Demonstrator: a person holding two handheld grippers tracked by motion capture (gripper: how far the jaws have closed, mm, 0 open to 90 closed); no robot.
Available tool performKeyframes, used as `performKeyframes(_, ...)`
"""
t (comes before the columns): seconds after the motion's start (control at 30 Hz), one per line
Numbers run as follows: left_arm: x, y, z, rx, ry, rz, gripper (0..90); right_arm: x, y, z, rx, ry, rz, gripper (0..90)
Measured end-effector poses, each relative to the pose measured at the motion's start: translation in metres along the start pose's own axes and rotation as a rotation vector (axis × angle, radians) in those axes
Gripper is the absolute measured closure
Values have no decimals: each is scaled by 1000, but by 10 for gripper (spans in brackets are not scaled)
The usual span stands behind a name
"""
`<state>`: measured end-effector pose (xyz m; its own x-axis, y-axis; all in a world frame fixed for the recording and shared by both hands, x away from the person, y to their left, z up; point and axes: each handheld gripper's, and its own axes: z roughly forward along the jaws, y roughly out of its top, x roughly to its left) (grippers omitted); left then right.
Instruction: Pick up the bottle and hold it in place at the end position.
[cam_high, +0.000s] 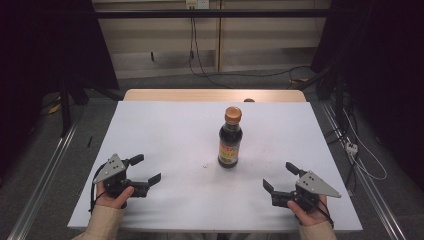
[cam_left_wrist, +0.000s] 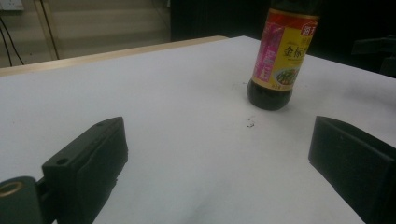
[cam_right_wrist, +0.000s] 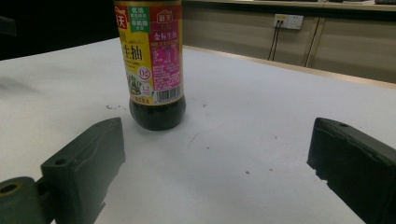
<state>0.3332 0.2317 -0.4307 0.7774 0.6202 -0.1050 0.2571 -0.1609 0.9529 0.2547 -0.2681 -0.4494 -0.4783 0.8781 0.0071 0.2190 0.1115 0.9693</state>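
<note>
A dark sauce bottle (cam_high: 230, 139) with an orange cap and a yellow and red label stands upright near the middle of the white table (cam_high: 170, 130). My left gripper (cam_high: 147, 168) rests at the near left, jaws wide apart and empty, pointing toward the bottle (cam_left_wrist: 277, 60). At the near right my right gripper (cam_high: 281, 177) is open too, nothing between its jaws, with the bottle (cam_right_wrist: 152, 65) ahead and to its left. Both grippers stand well apart from the bottle.
A wooden strip (cam_high: 215, 95) runs along the table's far edge. Small dark specks (cam_high: 205, 165) lie on the white surface left of the bottle. Cables (cam_high: 360, 150) trail over the floor at the right, and metal rails (cam_high: 45, 175) flank the table.
</note>
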Motion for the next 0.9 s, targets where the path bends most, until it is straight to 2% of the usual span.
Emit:
performKeyframes(0.2, 2, 0, 4, 1, 16, -6, 40, -1, 0, 1, 0, 3, -2, 36)
performKeyframes(0.33, 2, -1, 5, 7, 4, -9, 40, -1, -1, 2, 18, -15, 25, 33)
performKeyframes(0.43, 1, 0, 7, 1, 3, -5, 40, 1, 0, 2, 20, -35, 16, 21)
performKeyframes(0.5, 0, 2, 9, -4, 0, -3, 40, 1, 1, 2, 20, -31, 20, 21)
performKeyframes(0.7, 0, 2, 11, 3, -5, 7, 41, 7, 8, 5, 26, -1, -8, 12)
performKeyframes(0.9, 3, 1, 14, 0, -8, 3, 41, 9, 11, 17, 44, 32, 1, 14)
